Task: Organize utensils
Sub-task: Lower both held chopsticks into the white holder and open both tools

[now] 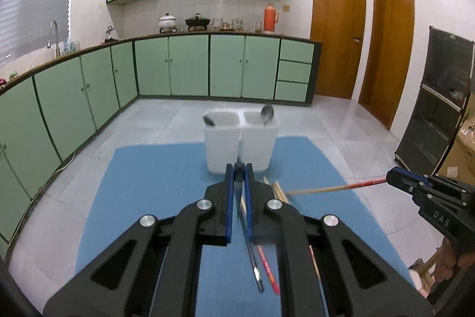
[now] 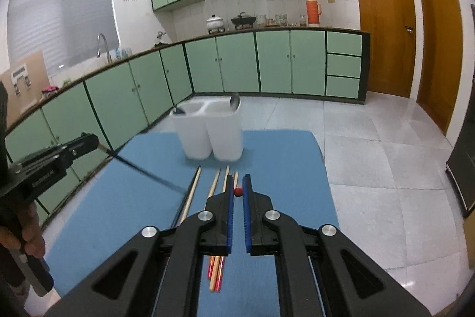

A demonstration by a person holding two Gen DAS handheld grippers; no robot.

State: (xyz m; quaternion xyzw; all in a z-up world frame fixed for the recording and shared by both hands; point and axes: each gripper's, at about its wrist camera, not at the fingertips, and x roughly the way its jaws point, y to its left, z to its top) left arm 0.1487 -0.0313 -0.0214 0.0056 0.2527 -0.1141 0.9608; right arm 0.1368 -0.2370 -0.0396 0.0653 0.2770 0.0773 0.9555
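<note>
A white two-compartment holder (image 1: 240,138) (image 2: 210,135) stands at the far end of the blue mat (image 1: 148,183) (image 2: 282,156). A spoon (image 1: 266,113) (image 2: 234,102) leans in its right compartment, and a darker spoon (image 1: 209,120) in the left. My left gripper (image 1: 239,168) (image 2: 95,140) is shut on a dark chopstick (image 1: 252,257) (image 2: 148,174), raised above the mat. My right gripper (image 2: 238,183) (image 1: 392,176) is shut on a red-ended wooden chopstick (image 1: 326,188) (image 2: 237,191). Several loose chopsticks (image 2: 213,183) (image 1: 279,189) lie on the mat below both grippers.
Green base cabinets (image 1: 190,64) with a worktop run along the left and back. Two wooden doors (image 1: 335,31) are at the right. A black glass-fronted cabinet (image 1: 433,103) stands at the far right. A hand (image 2: 29,230) holds the left gripper's grip.
</note>
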